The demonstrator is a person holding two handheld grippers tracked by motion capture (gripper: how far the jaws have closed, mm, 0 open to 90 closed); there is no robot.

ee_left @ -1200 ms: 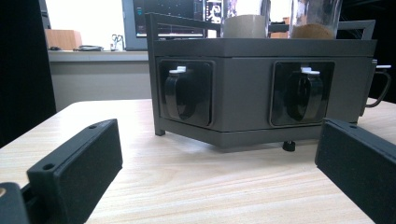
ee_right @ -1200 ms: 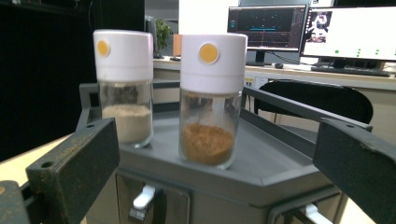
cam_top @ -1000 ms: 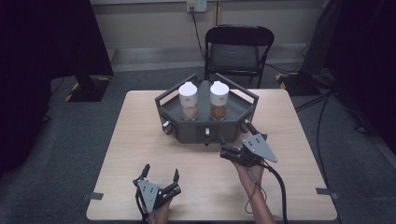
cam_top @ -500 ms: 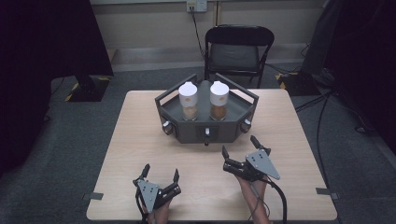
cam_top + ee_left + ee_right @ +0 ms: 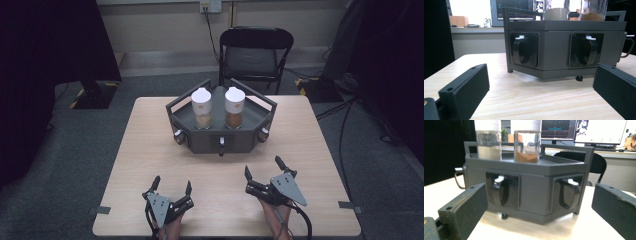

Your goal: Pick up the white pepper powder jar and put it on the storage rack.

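Observation:
A dark grey six-sided box [image 5: 220, 142] stands at the far middle of the wooden table [image 5: 310, 145]. On its railed top stand two clear jars with white lids: the left jar [image 5: 201, 108] holds pale powder, the right jar [image 5: 234, 107] brown powder. Black loop handles [image 5: 524, 50] [image 5: 567, 192] sit in recesses on its side faces. My left gripper [image 5: 172, 182] rests open near the front edge with nothing between its jaws, pointing at the box [image 5: 556, 47]. My right gripper [image 5: 262, 166] is open too, a short way in front of the box [image 5: 534, 177].
A black chair [image 5: 256, 55] stands behind the table. Dark curtains [image 5: 45, 45] hang at the left and right. Cables [image 5: 345, 115] run over the floor at the right. Bare tabletop lies between the grippers and the box.
My right gripper has drawn back from the box's front toward the near table edge, still open. The left gripper, the box and the jars have not moved.

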